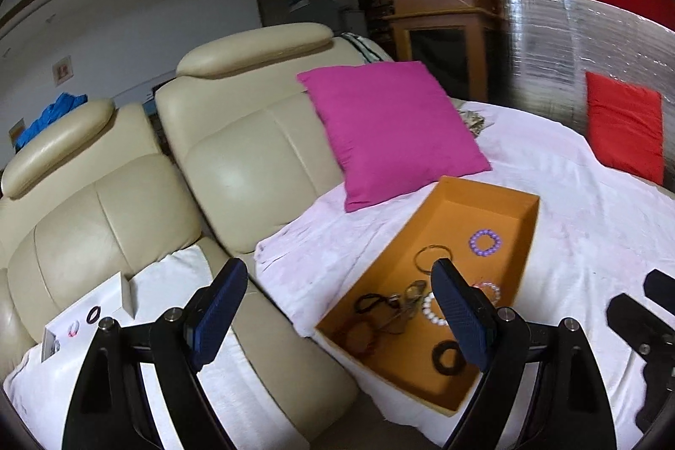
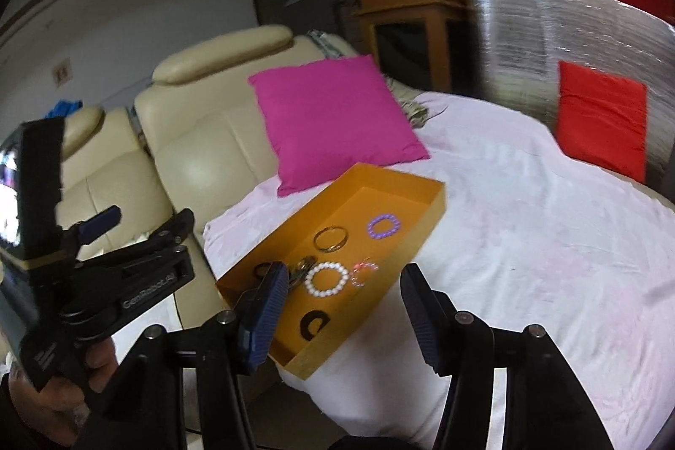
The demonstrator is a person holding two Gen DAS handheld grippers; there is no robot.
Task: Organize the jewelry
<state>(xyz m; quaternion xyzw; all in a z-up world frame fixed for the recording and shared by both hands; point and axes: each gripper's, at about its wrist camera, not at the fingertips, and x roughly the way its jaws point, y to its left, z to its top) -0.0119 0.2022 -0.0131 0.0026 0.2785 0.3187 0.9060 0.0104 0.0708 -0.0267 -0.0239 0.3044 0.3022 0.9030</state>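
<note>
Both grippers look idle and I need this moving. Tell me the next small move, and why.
Probably lower the open right gripper toward the white bead bracelet in the orange box. Both grippers are empty and above the box; that bracelet lies flat and nearest between the right fingers. The left gripper can wait.

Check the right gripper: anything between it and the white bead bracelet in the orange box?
Nothing visible. The right gripper is open above the near end of the orange box; the white bead bracelet lies uncovered on the box floor, with only the low wall around it.
</note>
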